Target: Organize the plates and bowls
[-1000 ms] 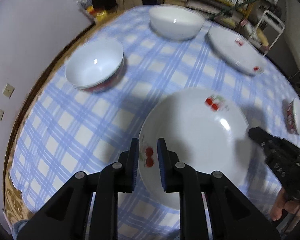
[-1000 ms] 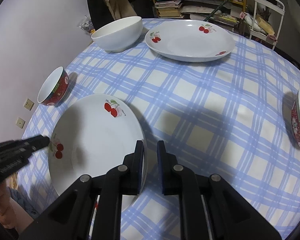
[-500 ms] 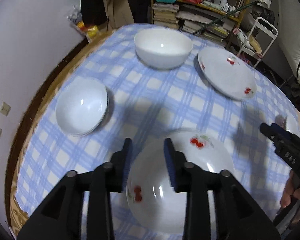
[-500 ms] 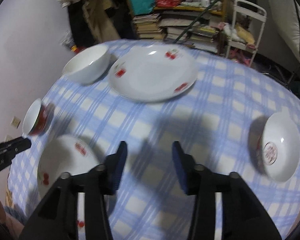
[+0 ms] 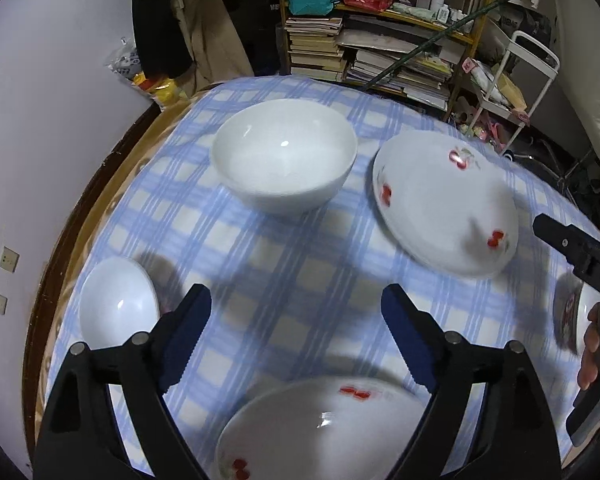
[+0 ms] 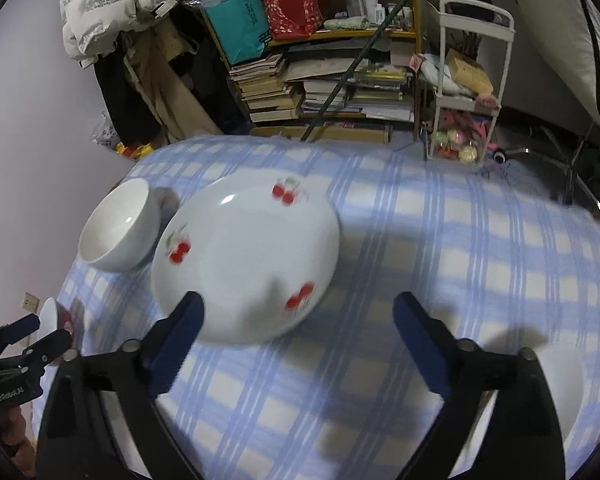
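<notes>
Cluttered bookshelves (image 6: 332, 80) are seen behind the checked table (image 6: 440, 240); a far cherry plate (image 6: 248, 260) lies beside the white bowl (image 6: 118, 232), a near cherry plate (image 5: 320, 428) below the left gripper (image 5: 296, 340); both it and the right gripper (image 6: 296, 340) are spread wide, empty — the far plate's rim is best approached low and level.
</notes>
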